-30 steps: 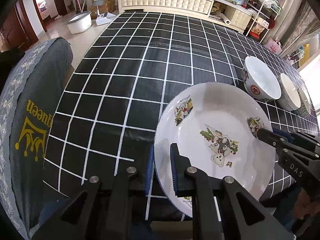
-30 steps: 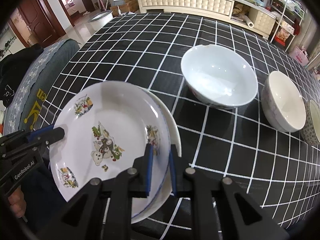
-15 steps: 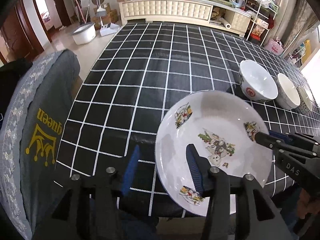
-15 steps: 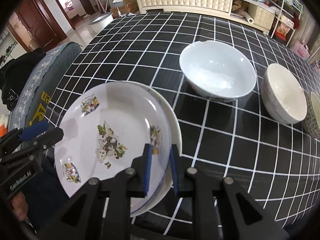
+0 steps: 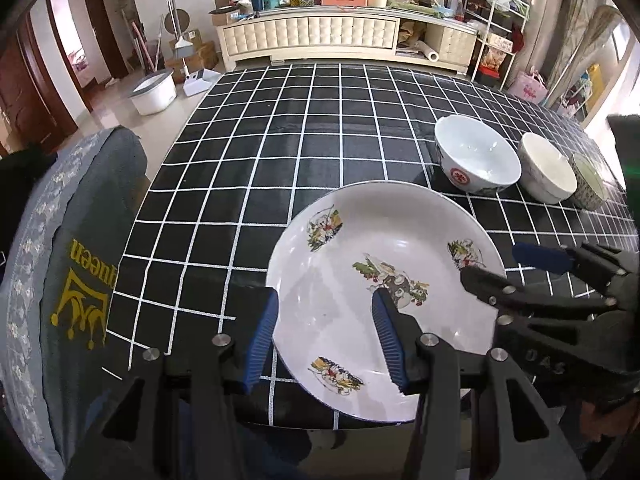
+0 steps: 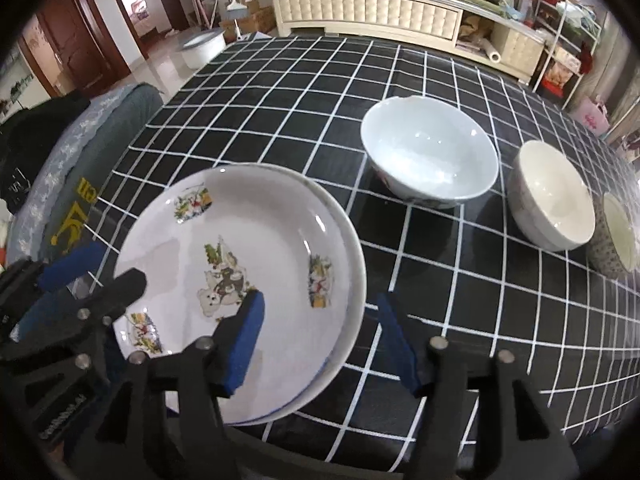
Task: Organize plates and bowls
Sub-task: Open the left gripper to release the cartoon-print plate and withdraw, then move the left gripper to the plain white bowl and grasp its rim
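A white cartoon-print plate lies stacked on a plain white plate at the front edge of the black checked table. My left gripper stands open, its blue pads either side of the top plate's left rim and not touching it. My right gripper is open too, straddling the stack's right rim. Three bowls sit in a row to the right: a large white bowl, a cream bowl and a patterned bowl.
A chair draped in grey cloth with yellow lettering stands against the table's left side. A cream sideboard crowded with clutter runs behind the table's far end. A white tub sits on the floor at far left.
Both grippers have opened and let go of the cartoon plate, the left one first, then the right. The plate now rests on the plain plate, and both grippers have drawn back slightly.
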Available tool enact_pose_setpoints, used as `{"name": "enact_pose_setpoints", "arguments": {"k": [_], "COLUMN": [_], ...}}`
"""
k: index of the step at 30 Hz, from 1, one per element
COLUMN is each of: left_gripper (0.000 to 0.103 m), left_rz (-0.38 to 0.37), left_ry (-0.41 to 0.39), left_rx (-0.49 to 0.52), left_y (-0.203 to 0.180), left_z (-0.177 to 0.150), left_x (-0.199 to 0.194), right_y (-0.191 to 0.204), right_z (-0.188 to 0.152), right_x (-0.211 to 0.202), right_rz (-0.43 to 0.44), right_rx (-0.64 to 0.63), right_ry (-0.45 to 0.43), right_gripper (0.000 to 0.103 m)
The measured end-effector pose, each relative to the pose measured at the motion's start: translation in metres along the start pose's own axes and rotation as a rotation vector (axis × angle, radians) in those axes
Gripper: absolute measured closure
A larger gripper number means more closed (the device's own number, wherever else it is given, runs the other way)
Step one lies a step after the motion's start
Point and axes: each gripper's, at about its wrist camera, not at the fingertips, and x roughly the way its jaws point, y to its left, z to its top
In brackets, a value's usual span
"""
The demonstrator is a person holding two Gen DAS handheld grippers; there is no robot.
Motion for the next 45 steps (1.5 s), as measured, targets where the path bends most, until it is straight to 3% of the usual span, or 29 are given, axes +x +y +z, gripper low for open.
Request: {"name": "enact_pose_setpoints", "arguments": {"k": [5,11,19,23,26,28,35,38,45], "left_gripper": [0.055,0.024,0.014,0.000,0.000,0.000,0.000,0.000,0.000], "left_rz": [-0.024,-0.043,-0.081,-0.088,-0.091,-0.097,-0.086,-0.127,-0.125], "left_ry": [-0.010,-0.057,-0.153,-0.198,-0.228,-0.233,-0.244,-0.241,-0.241], "left_rx": [-0.018,-0.017,0.001,0.046,0.063,0.064,0.100,0.101,0.122], "left_y": [-0.001,-0.010,-0.033,-0.050,-0.060,-0.067,-0.087,-0.093,-0.108], "left_z": [0.002,0.006,0.014,0.018,0.023,0.027,0.033,0.038,0.060], "left_x": [-0.004,-0.018,-0.044,-0.058,-0.067,-0.072,-0.078,-0.080,-0.077], "right_y": [-0.012,-0.032,-0.059,-0.075,-0.077,-0.080,-0.099,-0.106,-0.122], "right_z": [-0.002,-0.006,-0.011,-0.016,-0.018,-0.020,-0.025,-0.023,-0.009], "right_x": [-0.014,-0.039,-0.080,-0.100,-0.107,-0.108,-0.120,-0.124,-0.126], "right_rz": [0.015,0.044,-0.016,-0.054,-0.110,-0.103,-0.095,-0.058,-0.092], "right_rx": [0.029,0.088,0.088,0.095,0.045,0.004,0.054,0.051,0.032], "right_ry": [-0.043,-0.119,-0.227,-0.276,-0.282,-0.272,-0.268,-0.265,-0.282], "right_gripper": [0.038,0.026,0.013,0.010,0.009,0.009,0.006,0.004,0.003]}}
